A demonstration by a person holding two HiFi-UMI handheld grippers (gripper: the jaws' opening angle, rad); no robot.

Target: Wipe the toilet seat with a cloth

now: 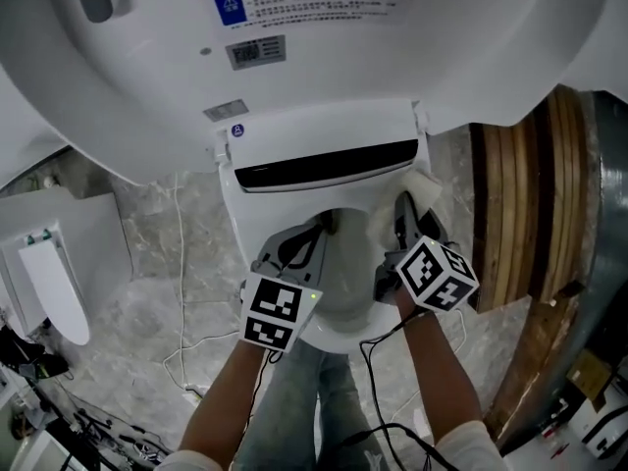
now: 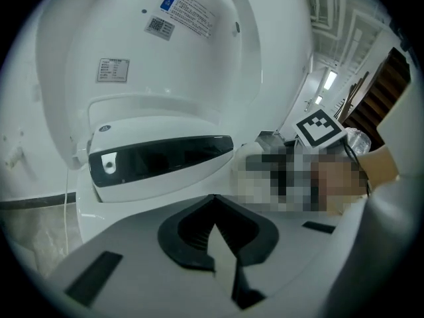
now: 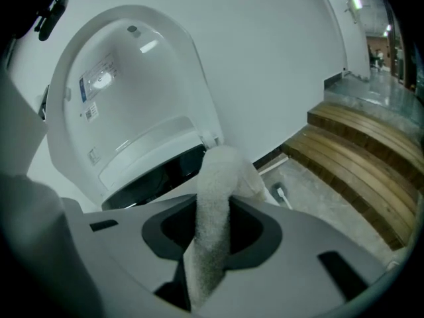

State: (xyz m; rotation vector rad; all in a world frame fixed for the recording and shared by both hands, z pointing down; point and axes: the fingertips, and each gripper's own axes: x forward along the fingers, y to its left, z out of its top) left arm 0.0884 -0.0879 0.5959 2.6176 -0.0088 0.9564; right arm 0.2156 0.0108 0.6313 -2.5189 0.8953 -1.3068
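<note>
Now right gripper (image 3: 209,244) pinches the cloth (image 3: 215,177) above the toilet seat (image 1: 339,332)
Spare left gripper (image 2: 215,227) sits pressed together, empty; cloth end leads, likely for wiping

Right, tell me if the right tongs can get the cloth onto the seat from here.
Probably yes. The right tongs grip the cloth close to the seat, at its right rear. The lid is up and nothing lies between. The left tongs are over the other side.
</note>
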